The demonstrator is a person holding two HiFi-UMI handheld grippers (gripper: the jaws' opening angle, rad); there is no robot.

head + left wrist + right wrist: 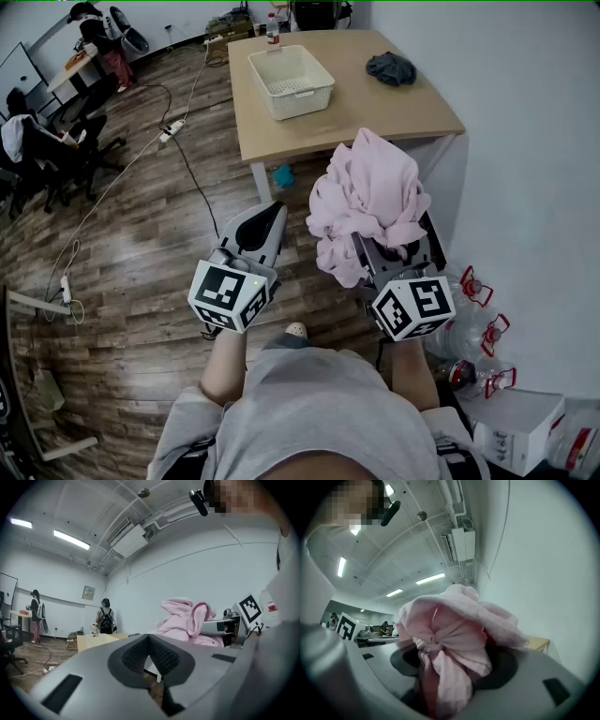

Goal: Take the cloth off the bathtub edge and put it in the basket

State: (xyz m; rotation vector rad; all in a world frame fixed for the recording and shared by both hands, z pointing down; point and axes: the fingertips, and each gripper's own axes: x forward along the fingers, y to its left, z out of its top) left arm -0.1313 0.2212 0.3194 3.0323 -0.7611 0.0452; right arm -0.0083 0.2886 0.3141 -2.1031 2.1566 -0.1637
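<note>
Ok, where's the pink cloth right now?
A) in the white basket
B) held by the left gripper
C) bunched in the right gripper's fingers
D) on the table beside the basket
C: the pink cloth sits bunched between the fingers of the right gripper, while the white basket on the table holds nothing and the left gripper is closed on nothing.

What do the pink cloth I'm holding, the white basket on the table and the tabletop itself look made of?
Pink cloth: soft woven fabric, possibly cotton, with a matte finish; it bunches into loose folds and wrinkles.
White basket: looks like rigid plastic, smooth with a slight sheen; its walls and floor are a moulded lattice of slots.
Table: light wood-look top, smooth and even, probably laminate, though real wood can't be ruled out.
</note>
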